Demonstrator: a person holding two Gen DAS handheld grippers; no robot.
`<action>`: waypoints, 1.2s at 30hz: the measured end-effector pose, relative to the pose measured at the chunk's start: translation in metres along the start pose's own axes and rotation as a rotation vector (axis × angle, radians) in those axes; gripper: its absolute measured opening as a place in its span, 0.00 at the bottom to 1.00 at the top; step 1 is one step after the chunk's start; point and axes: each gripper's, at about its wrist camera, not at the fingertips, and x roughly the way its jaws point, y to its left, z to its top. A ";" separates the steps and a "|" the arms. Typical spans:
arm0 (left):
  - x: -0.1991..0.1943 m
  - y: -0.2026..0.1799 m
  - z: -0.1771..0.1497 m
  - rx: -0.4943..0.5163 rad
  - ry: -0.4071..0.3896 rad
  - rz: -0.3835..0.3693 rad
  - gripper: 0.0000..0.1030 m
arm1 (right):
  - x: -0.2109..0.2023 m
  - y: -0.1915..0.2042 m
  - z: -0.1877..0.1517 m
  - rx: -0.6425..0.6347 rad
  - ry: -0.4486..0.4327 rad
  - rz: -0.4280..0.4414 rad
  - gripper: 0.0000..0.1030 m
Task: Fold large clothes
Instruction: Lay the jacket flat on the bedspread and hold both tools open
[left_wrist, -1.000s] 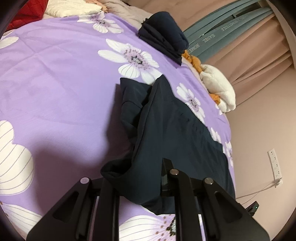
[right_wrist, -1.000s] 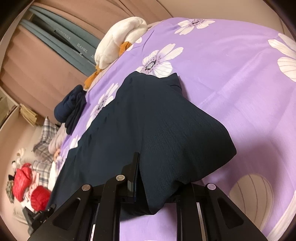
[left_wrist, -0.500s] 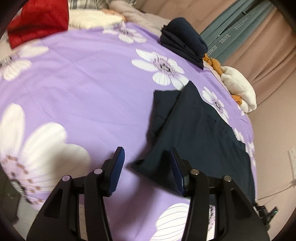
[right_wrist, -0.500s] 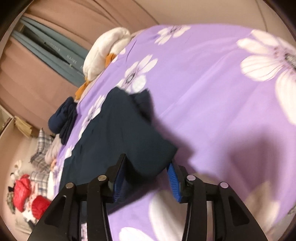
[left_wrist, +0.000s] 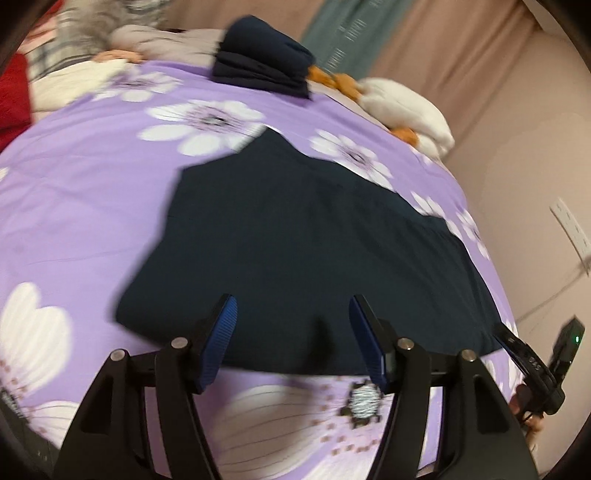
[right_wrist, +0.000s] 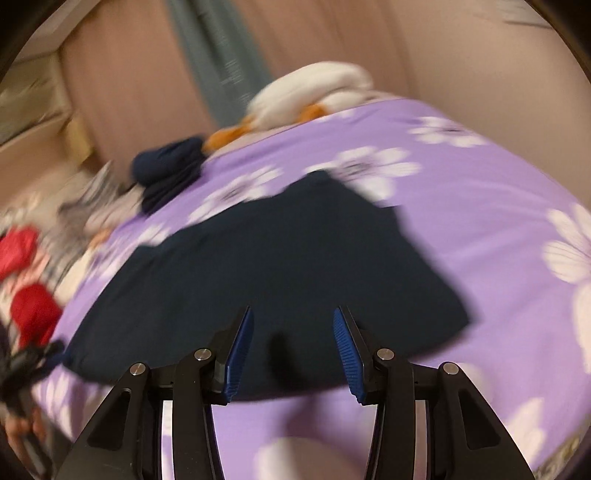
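Released since a second ago: both grippers, then clamped on the near hem of the dark navy garment (left_wrist: 303, 236), now stand back from it with nothing between the pads.

Item: dark navy garment (right_wrist: 266, 266). Lies flat, folded lengthwise, on the purple flowered bedspread (left_wrist: 85, 206), its near edge just beyond both sets of fingertips.

Item: left gripper (left_wrist: 291, 336). Jaws have just been opening and stand spread, blue pads bare; angled downward over the garment's near edge, not touching it.

Item: right gripper (right_wrist: 293, 345). Jaws spread, having opened within the last second; blue pads bare; angled downward over the same edge. It also shows at the right margin of the left wrist view, with fingers of the hand (left_wrist: 524, 406) that holds it.

Item: folded navy stack (left_wrist: 262, 68), at the far edge of the bed, well apart from the garment.

Item: white and orange bundle (left_wrist: 402, 107), beside that stack.

Item: teal curtain (left_wrist: 343, 40) (white lettering runs along it, blurred past reading).

Item: wall socket strip (left_wrist: 570, 232), no legible marking.
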 end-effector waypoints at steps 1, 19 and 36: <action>0.005 -0.008 -0.001 0.021 0.011 -0.008 0.61 | 0.007 0.011 -0.001 -0.028 0.015 0.017 0.45; 0.068 -0.050 -0.003 0.283 0.115 0.039 0.61 | 0.071 0.068 0.000 -0.257 0.105 -0.009 0.45; 0.051 -0.017 -0.006 0.202 0.078 0.125 0.62 | 0.030 -0.019 0.003 -0.058 0.056 -0.145 0.45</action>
